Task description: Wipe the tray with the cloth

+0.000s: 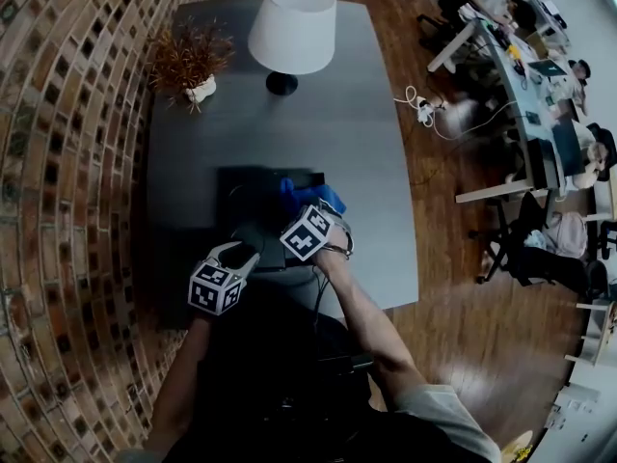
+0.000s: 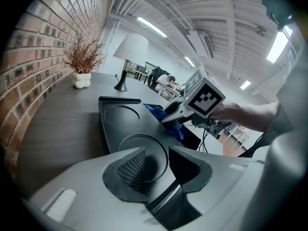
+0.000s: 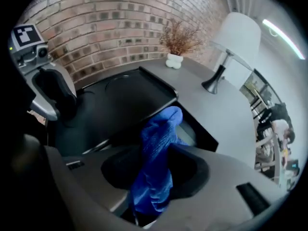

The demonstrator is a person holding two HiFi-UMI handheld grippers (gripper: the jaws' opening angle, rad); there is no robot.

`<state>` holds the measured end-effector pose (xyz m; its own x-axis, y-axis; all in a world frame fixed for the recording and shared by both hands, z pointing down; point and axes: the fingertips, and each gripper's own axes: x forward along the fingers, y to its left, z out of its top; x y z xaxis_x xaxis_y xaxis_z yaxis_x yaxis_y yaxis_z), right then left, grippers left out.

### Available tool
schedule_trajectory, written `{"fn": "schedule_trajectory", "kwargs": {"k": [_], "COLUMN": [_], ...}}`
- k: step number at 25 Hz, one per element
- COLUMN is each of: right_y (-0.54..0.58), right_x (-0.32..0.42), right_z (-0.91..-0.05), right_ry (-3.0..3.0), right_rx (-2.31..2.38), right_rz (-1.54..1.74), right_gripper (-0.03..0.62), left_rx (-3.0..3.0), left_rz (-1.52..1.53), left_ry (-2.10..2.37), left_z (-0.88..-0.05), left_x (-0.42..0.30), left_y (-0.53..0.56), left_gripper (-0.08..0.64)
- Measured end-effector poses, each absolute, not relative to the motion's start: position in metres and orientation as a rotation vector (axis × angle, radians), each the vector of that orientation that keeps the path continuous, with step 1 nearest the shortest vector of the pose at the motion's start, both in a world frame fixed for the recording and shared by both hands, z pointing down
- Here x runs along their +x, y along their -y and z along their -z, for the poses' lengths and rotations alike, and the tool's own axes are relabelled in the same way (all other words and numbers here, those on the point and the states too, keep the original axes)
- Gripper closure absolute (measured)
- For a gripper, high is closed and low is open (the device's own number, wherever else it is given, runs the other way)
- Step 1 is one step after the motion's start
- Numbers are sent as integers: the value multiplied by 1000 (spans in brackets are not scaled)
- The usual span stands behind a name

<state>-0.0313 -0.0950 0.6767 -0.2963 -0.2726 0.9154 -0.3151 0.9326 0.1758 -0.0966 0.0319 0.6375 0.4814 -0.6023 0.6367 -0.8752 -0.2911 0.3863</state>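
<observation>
So the right claw [image 3: 154,165] is clamped on the blue cloth [image 3: 161,138], which is bunched up between its jaws and pokes out ahead over the dark tray [image 3: 120,100]. Meanwhile the left claw [image 2: 156,165] is pinching the tray's near edge, with the rest of it stretching out straight ahead.

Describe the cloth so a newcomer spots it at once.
Find the grey table by the brick wall, then the black tray near its front edge. At the tray's right side, the cloth is the bunched bright-blue fabric pinched in the right gripper, the only colourful thing there.
</observation>
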Motion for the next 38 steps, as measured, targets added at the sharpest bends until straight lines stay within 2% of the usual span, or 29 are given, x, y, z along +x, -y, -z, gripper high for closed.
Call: {"fn": "schedule_trajectory", "kwargs": {"k": [4,6,10,15,20,25,32,34,38], "right_y": [94,105,141,102,140,97,-13,-34,-27], "right_x": [-42,-50,-65,-66,-70,-69,-19,-4,-13], "right_z": [-684,-680,-673,-682,-678,-682,-678,-677,-678], "right_ry": [1841,1875,1955,1897,1961,1928,1836,1777,1785], "right_rx": [280,290,394,-25,210,-120,-670,-798,-698], "right_rz": [66,98,83,140,144,280,426,471,527], "right_gripper": [417,444,451,453,453,454,456,456,459], "left_rx": [2009,2004,2000,2004,2002,1999,1999,2012,2058], "left_rz": [-483,-484,-485,-480,-484,-486,-506,-534,-619], "left_ry": [1218,1226,1238,1236,1246,1246,1257,1257,1260], "left_z": [-637,-637,-637,-638,-638,-638,-638,-639,-642], "left_x": [-97,-98,-98,-102,-99,-102,-101,-100,-96], "left_y": [-31,-32,-30,-30,-30,-30,-30,-31,-33], "left_gripper": [422,422,428,430,430,430,430,450,456]}}
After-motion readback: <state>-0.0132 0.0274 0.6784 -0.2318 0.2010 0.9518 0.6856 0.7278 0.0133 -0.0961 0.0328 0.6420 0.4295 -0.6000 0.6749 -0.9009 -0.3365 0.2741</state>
